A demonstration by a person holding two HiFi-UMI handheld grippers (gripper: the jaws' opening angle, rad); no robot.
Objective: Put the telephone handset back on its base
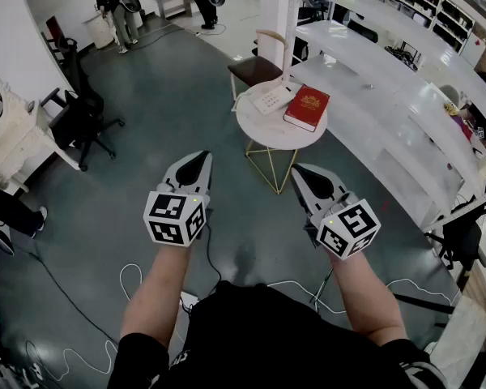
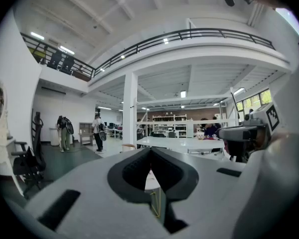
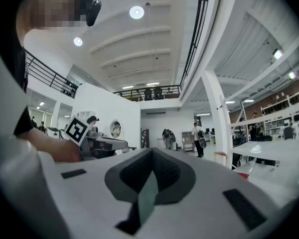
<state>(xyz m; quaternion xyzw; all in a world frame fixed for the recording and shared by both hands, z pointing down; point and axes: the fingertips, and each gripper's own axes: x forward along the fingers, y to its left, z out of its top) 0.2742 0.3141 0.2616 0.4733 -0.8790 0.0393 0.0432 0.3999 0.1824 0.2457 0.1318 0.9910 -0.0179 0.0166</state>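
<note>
A white telephone (image 1: 269,97) lies on a small round white table (image 1: 269,132) ahead of me, next to a red book (image 1: 306,108). It is too small to tell how its handset sits. Both grippers hang in the air well short of the table, over the grey floor. My left gripper (image 1: 201,157) is shut with nothing in it; in the left gripper view its jaws (image 2: 150,152) meet at the tips. My right gripper (image 1: 296,171) is also shut and empty, its tips (image 3: 151,152) together in the right gripper view.
A brown chair (image 1: 255,67) stands just behind the round table. Long white benches (image 1: 389,112) run along the right. A black office chair (image 1: 81,120) is at the left. Cables (image 1: 130,278) trail on the floor near my feet. People (image 1: 117,10) stand far back.
</note>
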